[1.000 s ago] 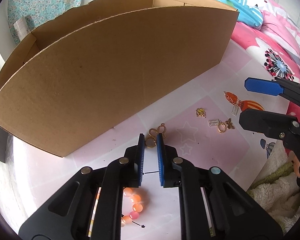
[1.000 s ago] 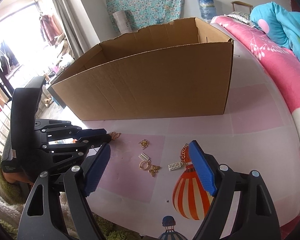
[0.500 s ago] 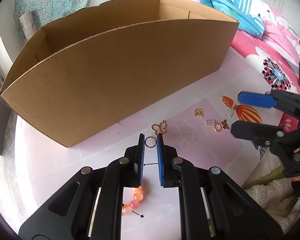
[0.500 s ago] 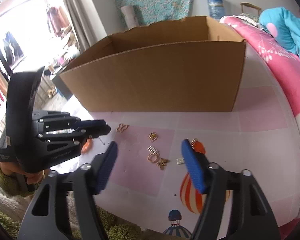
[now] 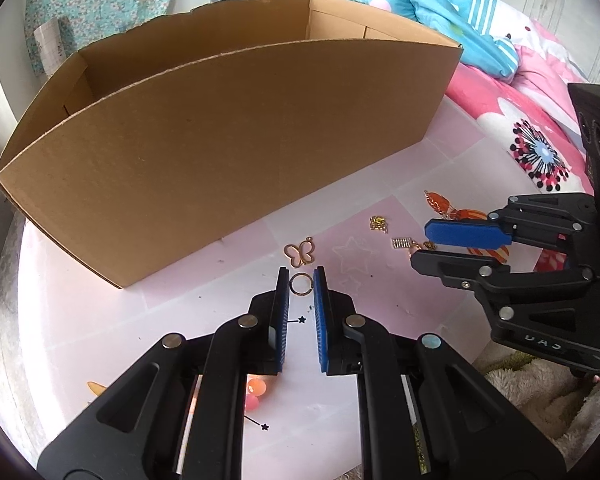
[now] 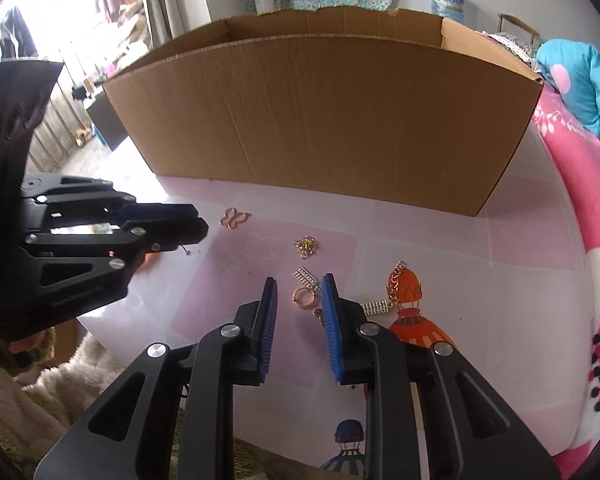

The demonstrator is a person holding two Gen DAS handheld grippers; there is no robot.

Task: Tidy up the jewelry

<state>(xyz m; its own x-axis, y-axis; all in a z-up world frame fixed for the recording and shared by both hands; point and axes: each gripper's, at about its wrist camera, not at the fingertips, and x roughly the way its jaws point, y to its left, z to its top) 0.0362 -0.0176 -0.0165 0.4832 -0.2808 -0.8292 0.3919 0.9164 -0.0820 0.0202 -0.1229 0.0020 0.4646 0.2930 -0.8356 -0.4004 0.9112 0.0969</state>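
Note:
My left gripper [image 5: 301, 276] is shut on a small gold ring [image 5: 301, 284], held between its blue pads above the table. A gold butterfly charm [image 5: 299, 253] lies just beyond it. My right gripper [image 6: 299, 288] is open, its pads on either side of a gold ring with a charm [image 6: 304, 297]. Nearby lie a silver comb charm [image 6: 305, 277], a gold chain cluster [image 6: 306, 246], a second silver charm [image 6: 376, 307] and an orange pendant [image 6: 405, 286]. The butterfly charm also shows in the right wrist view [image 6: 233, 218].
A large open cardboard box [image 5: 220, 148] stands behind the jewelry. Orange and pink beads [image 5: 254, 394] lie under my left gripper. The white and pink table [image 5: 360, 272] ends at a fluffy rug [image 5: 540, 384] on the right. A pink bedspread [image 5: 512, 112] lies beyond.
My left gripper has pulled back with the ring, away from the butterfly charm. My right gripper has narrowed and moved down over the ring with the charm.

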